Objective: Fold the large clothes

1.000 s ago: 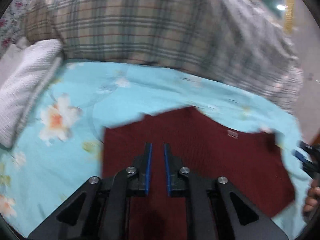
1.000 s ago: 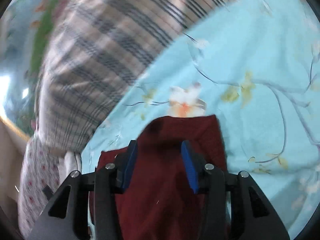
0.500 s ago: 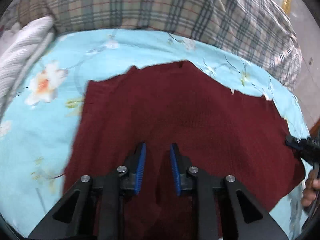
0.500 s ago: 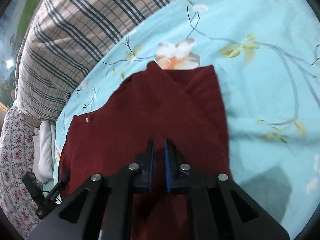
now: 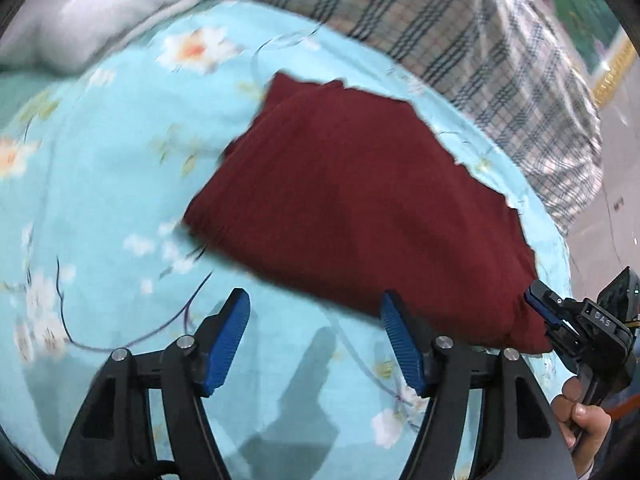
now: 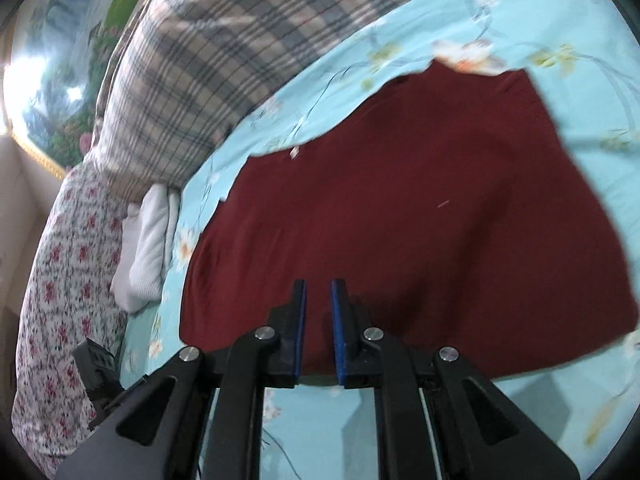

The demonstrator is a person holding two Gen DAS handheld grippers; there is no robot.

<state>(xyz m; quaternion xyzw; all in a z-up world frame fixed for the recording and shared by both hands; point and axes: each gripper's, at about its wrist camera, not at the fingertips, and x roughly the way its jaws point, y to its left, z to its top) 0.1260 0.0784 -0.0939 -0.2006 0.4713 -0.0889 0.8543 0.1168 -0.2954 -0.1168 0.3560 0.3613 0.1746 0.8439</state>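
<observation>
left gripper: jaws now spread wide and holding nothing, over bare sheet; half a second ago they were nearly closed over the cloth.
right gripper: still clenched on the near hem of the maroon garment.
maroon garment: lies folded on the floral bedsheet, now off to the left gripper's right.
behind: plaid quilt, white towel.
</observation>
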